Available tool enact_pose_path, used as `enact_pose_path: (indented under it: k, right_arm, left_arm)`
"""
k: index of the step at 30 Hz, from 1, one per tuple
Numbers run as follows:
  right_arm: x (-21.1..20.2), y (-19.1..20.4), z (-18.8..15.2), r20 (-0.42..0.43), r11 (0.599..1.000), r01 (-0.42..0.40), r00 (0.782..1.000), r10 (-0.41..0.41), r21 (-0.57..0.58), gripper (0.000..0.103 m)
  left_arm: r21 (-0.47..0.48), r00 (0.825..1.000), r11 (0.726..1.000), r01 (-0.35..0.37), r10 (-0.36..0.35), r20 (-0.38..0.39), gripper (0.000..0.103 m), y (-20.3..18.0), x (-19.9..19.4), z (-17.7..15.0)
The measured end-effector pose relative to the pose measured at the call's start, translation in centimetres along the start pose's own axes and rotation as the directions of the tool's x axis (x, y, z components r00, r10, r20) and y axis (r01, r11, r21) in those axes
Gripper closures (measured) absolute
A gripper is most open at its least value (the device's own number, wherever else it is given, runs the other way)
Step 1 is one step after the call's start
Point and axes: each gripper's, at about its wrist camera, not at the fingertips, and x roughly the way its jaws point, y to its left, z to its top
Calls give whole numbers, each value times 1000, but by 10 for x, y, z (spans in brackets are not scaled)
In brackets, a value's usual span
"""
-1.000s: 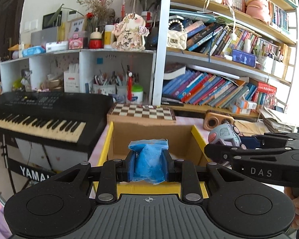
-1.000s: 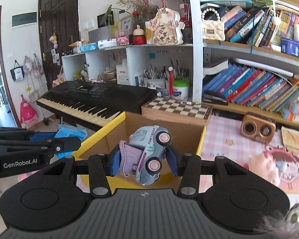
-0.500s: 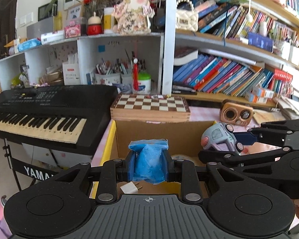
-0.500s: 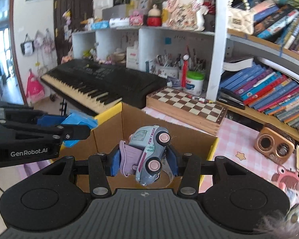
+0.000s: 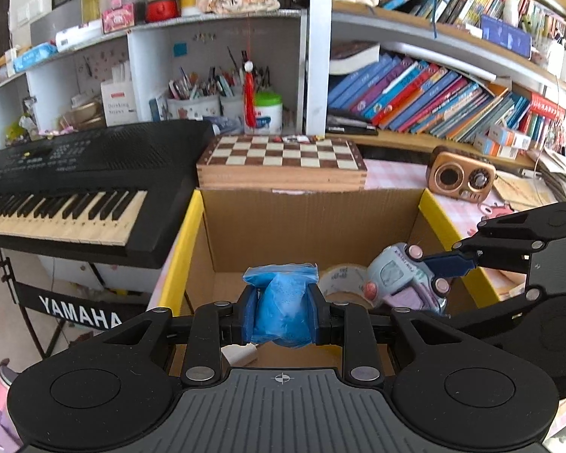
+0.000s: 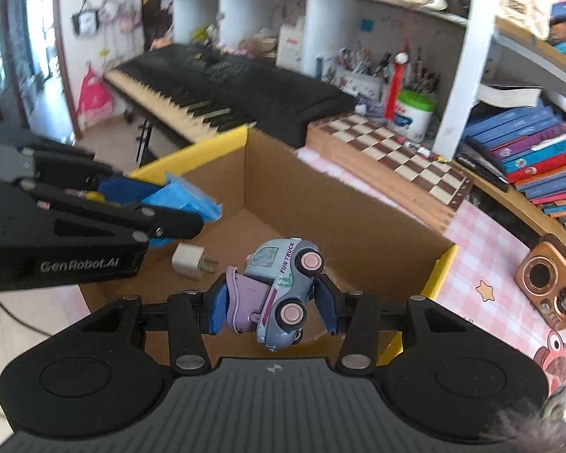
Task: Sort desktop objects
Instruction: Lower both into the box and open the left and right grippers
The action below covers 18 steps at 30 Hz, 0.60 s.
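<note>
My left gripper (image 5: 281, 311) is shut on a blue plastic bag (image 5: 279, 302) and holds it over the open cardboard box (image 5: 305, 222) with yellow flaps. My right gripper (image 6: 273, 307) is shut on a grey-blue toy truck (image 6: 281, 287) marked FUN TRUCK, also over the box (image 6: 320, 204). In the left wrist view the right gripper (image 5: 415, 279) and the truck (image 5: 400, 279) hang at the box's right side. In the right wrist view the left gripper (image 6: 169, 211) with the bag (image 6: 185, 198) is at the box's left side. A white plug adapter (image 6: 188, 258) and a tape roll (image 5: 341, 283) lie in the box.
A black Yamaha keyboard (image 5: 68, 185) stands left of the box. A wooden chessboard (image 5: 283, 162) lies behind it. A small wooden speaker (image 5: 460, 177) sits on the pink checked tablecloth (image 6: 483, 249) to the right. Shelves with books and pen cups fill the back.
Both grippers have moved forward and down over the box, each still holding its object. The box's inside, with the adapter and tape roll, now shows more.
</note>
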Motion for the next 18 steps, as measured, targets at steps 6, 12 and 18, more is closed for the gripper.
enact_pose_path:
  k: [6, 12, 18]
  right_arm:
    - [15, 3, -3, -68, 998, -26, 997, 22, -57, 58]
    - [24, 1, -7, -109, 996, -45, 993, 36, -79, 58]
    - [30, -1, -8, -136, 993, -71, 989, 57, -97, 58]
  left_arm:
    - [13, 999, 1000, 1, -1, -39, 77, -3, 13, -1]
    - [14, 998, 1000, 3, -2, -69, 77, -4, 23, -2]
    - [27, 995, 1000, 12, -10, -99, 77, -9, 32, -1]
